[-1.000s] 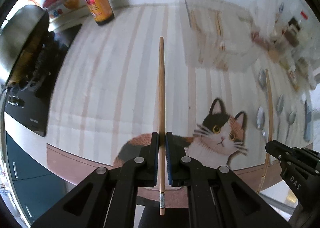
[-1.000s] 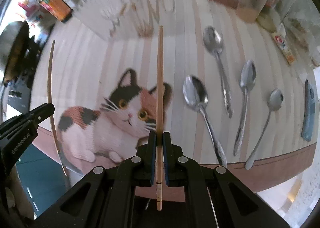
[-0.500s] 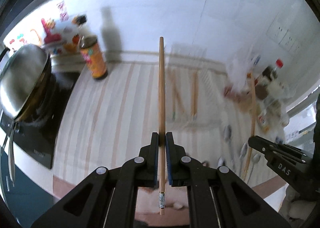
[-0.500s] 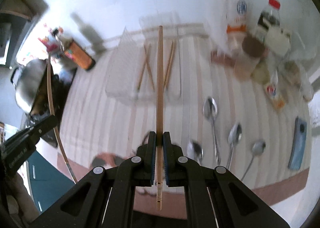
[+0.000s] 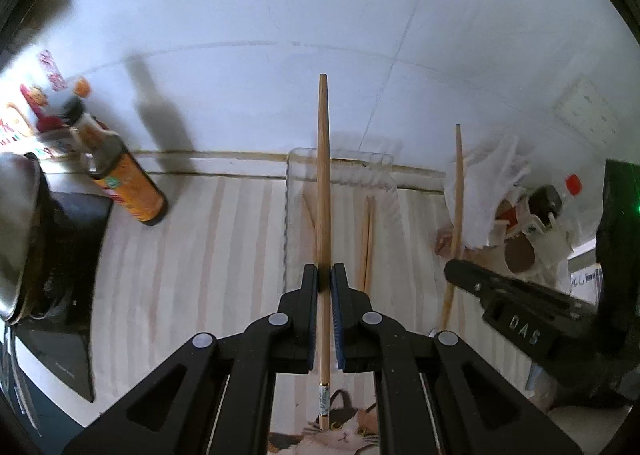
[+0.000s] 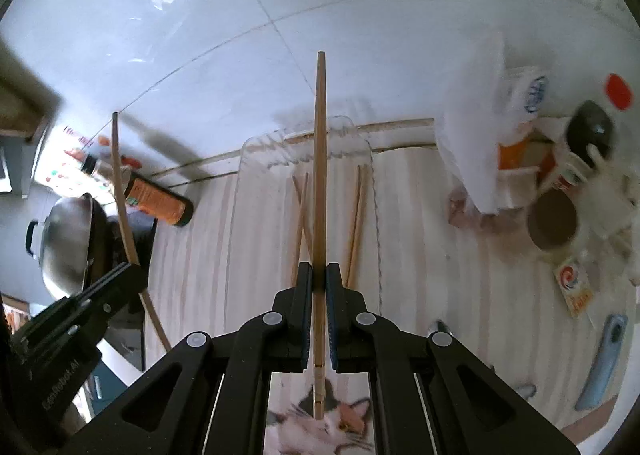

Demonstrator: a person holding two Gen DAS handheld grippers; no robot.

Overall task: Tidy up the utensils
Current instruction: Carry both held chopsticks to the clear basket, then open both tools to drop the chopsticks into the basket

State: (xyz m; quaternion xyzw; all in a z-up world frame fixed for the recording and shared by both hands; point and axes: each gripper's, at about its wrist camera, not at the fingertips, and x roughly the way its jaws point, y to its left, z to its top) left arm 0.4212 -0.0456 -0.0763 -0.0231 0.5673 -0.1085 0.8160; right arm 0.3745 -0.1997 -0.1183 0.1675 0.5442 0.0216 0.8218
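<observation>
Left gripper (image 5: 324, 275) clamps one chopstick (image 5: 323, 183); right gripper (image 6: 319, 275) clamps another chopstick (image 6: 319, 175). Both point to 12 o'clock, above the clear tray (image 6: 256, 159), which already holds four chopsticks. Judged: chopstick sorting mostly done; spoons not in view, presumably left.

A home kitchen: wok (image 6: 66, 239), sauce bottle (image 5: 128, 191), tiled wall (image 5: 280, 15).
</observation>
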